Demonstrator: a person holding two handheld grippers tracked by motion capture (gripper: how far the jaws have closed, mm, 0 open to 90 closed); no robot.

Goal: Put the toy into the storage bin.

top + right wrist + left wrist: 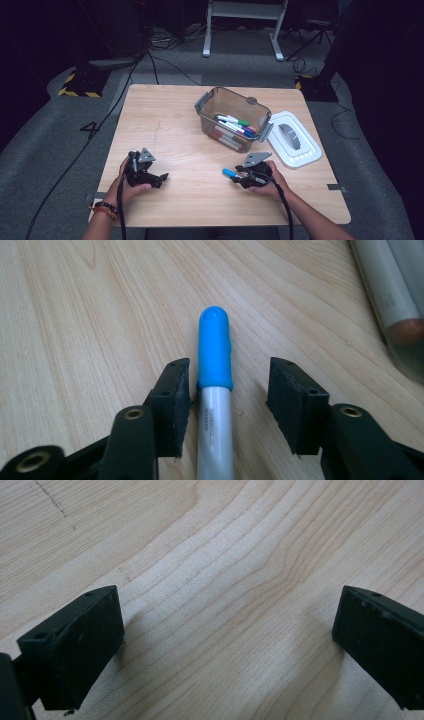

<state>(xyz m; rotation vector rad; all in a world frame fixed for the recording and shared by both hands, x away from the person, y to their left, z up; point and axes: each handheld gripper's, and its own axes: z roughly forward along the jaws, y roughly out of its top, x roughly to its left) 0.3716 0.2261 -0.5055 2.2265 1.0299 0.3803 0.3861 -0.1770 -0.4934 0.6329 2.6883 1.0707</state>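
Near the table's [165, 120] front right corner, a blue-capped marker [215, 390] lies flat between the half-open jaws of the right gripper [227, 390]; neither pad presses it. The left gripper [227, 640], wide open and empty, rests near the front left. Step, likely: gathering markers into the bin [207, 102] at the back right. Next: close on the barrel, then lift.

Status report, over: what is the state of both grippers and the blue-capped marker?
Left gripper open, empty, over table. Right gripper open, blue-capped marker between jaws, not pressed. Nothing in the way.
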